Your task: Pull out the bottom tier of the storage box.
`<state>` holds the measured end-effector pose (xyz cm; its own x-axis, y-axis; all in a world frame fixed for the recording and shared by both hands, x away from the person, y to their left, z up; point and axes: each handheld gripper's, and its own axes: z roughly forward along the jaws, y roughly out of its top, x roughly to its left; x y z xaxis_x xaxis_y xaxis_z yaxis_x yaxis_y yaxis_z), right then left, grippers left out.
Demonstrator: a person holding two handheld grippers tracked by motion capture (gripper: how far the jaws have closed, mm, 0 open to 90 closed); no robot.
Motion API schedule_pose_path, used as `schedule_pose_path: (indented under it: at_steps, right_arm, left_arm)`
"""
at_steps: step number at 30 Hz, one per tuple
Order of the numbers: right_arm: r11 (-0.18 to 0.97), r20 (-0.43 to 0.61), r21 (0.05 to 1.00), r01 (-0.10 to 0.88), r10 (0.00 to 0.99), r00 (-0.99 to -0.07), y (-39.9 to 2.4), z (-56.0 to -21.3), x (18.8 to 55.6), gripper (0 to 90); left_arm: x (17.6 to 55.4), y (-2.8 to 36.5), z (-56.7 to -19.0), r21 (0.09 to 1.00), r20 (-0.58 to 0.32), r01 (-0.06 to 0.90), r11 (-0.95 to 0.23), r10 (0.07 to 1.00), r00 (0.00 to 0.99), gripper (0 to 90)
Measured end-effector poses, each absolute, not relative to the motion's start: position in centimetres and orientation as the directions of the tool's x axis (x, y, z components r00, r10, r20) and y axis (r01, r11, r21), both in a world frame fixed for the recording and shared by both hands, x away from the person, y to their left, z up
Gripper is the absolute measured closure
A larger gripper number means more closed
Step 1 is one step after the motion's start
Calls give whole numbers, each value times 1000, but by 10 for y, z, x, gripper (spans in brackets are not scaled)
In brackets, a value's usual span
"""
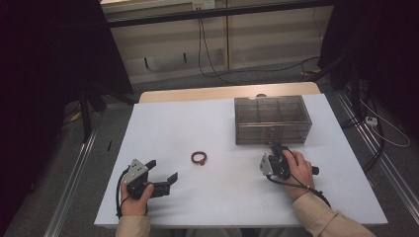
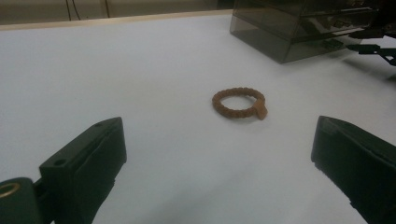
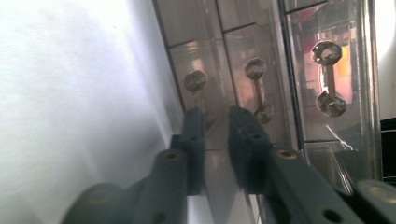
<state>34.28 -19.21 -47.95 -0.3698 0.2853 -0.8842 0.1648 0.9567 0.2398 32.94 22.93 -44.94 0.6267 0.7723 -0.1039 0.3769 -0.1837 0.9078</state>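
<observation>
Our two hands sit at the bottom of the high view. At lower left, the left gripper [image 1: 164, 171] lies on the white table [image 1: 222, 197] with its jaws spread wide and nothing between them. Just up and right of it, near the frame's centre, lies the brown ring [image 1: 199, 157], apart from both grippers. At lower right, our right gripper [image 1: 278, 148] points up at the front of the clear box [image 1: 272, 119].

Along the left gripper's jaws, we see the ring [image 2: 239, 103] flat on the table at centre frame, well ahead of the open jaws, with the box [image 2: 299, 28] at upper right.

Along the right gripper's jaws, we see them nearly closed, a narrow gap between them, right at the box's drawer handle [image 3: 259, 88]; whether they grip it we cannot tell.
</observation>
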Motion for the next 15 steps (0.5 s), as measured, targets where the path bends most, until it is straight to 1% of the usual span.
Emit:
schedule_pose_path:
  at_steps: [2,5,11,13,14,15]
  right_arm:
    - [956,-885,243,165,288,-365,-192,-480,346,691]
    - [960,-891,231,161,275,-362,-191,-482,350,648]
    - [967,-895,195,163,244,-375,-188,-487,357,621]
    - [971,-896,180,160,229,-381,-189,-488,361,641]
    - [975,-901,154,163,206,-382,-188,-488,361,648]
    - [975,-901,154,163,206,-382,-188,-488,361,648]
  left_arm:
    - [330,229,-450,907,-107,380,-181,774,624,32]
    - [330,230,-451,906,-109,382,-179,775,622,32]
    - [331,230,-451,904,-111,386,-182,772,625,32]
    - [331,230,-451,904,-109,386,-185,772,626,32]
    - [331,230,-452,904,-110,386,-184,772,625,32]
    - [331,230,-452,904,-110,387,-184,773,625,32]
